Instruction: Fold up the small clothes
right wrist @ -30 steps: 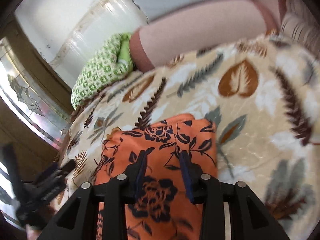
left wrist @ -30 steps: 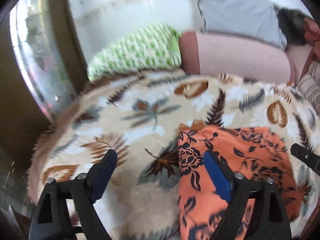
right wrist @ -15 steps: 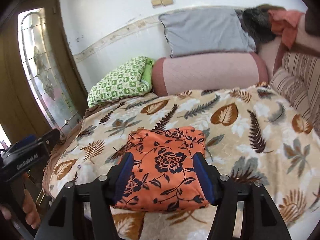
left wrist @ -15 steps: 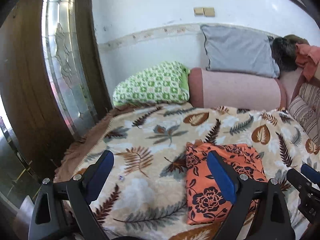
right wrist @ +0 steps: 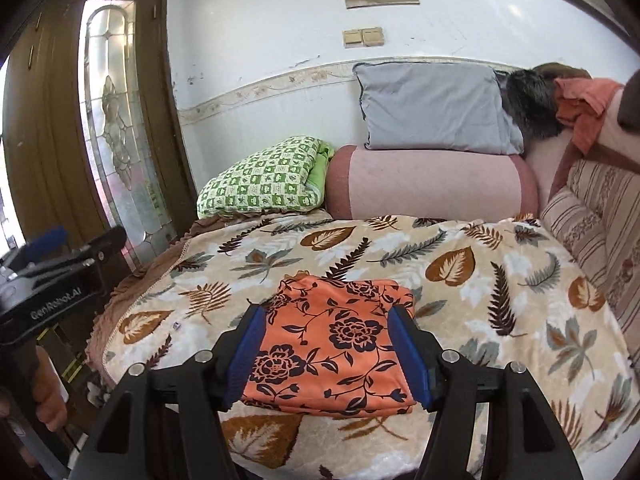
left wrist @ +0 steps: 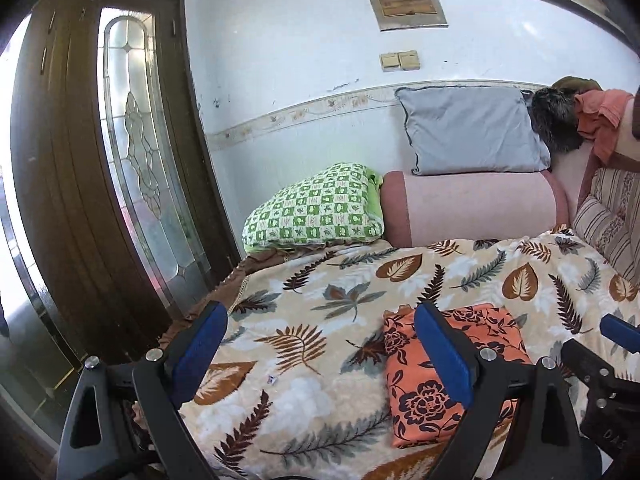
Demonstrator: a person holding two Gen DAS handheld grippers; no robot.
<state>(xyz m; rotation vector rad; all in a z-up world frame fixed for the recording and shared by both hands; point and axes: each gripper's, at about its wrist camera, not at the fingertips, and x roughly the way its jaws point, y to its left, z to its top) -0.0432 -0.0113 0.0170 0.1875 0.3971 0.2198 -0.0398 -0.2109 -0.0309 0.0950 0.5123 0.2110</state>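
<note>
Garment: the folded orange cloth [right wrist: 332,340] with dark flowers lies flat on the leaf-pattern blanket [right wrist: 480,280], near the front edge of the bed.
Right tool: the right tool [right wrist: 328,356] hangs above the cloth with both blue pads apart; the jaws have just been opening, and they press on nothing (the cloth only appears between them, it lies lower on the blanket).
Left tool: the left tool [left wrist: 320,352] is released too, its jaws wide, nothing between them. It is to the left of the cloth; its right finger [left wrist: 444,356] covers a part of the cloth in the left wrist view.
Hand: a hand [right wrist: 44,392] holds the left tool's grip at the left edge of the right wrist view.
Behind the bed: a green checked pillow [left wrist: 316,212], a pink bolster [left wrist: 472,208] just beside it, and a grey cushion [left wrist: 468,132] leaning on the wall above the bolster.
Left side: a dark wooden door [left wrist: 80,160] with a glass panel.
</note>
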